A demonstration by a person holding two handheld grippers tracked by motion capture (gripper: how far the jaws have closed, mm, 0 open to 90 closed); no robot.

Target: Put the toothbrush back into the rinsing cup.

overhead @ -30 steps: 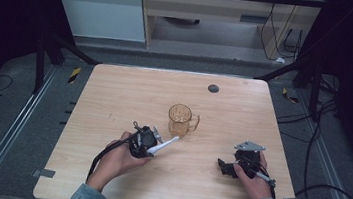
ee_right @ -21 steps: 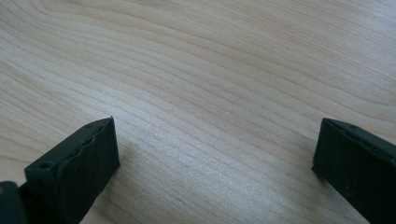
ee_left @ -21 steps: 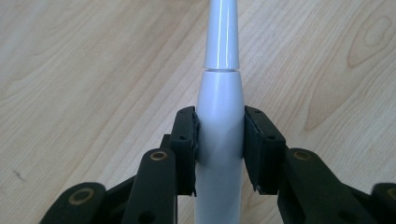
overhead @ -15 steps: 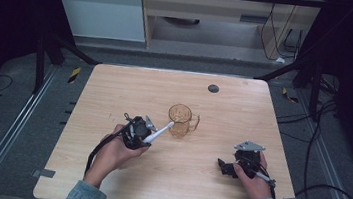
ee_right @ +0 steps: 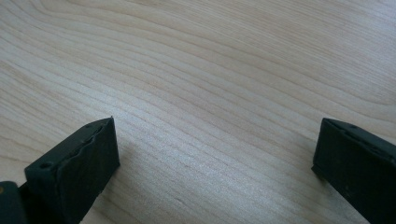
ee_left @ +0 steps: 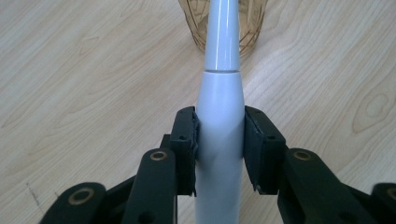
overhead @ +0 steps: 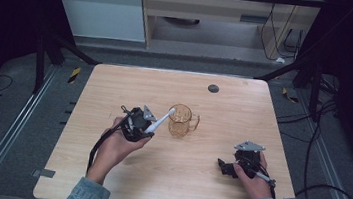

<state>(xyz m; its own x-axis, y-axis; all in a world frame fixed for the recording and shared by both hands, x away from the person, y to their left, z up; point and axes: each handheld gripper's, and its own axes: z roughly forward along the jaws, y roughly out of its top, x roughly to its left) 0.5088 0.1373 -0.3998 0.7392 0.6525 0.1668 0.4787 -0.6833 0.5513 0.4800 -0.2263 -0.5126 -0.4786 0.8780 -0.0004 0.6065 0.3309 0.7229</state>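
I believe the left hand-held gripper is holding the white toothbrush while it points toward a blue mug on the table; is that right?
Only the colour is wrong: the mug is clear amber, as the high view shows. The left hand-held gripper does hold the white toothbrush, pointed toward it.

A square table of pale, light-grained wood carries little. Near its middle stands a clear amber glass mug with a handle on its right side, upright on the wood. Well apart from it, toward the far edge, lies a small dark round disc, flat on the surface.
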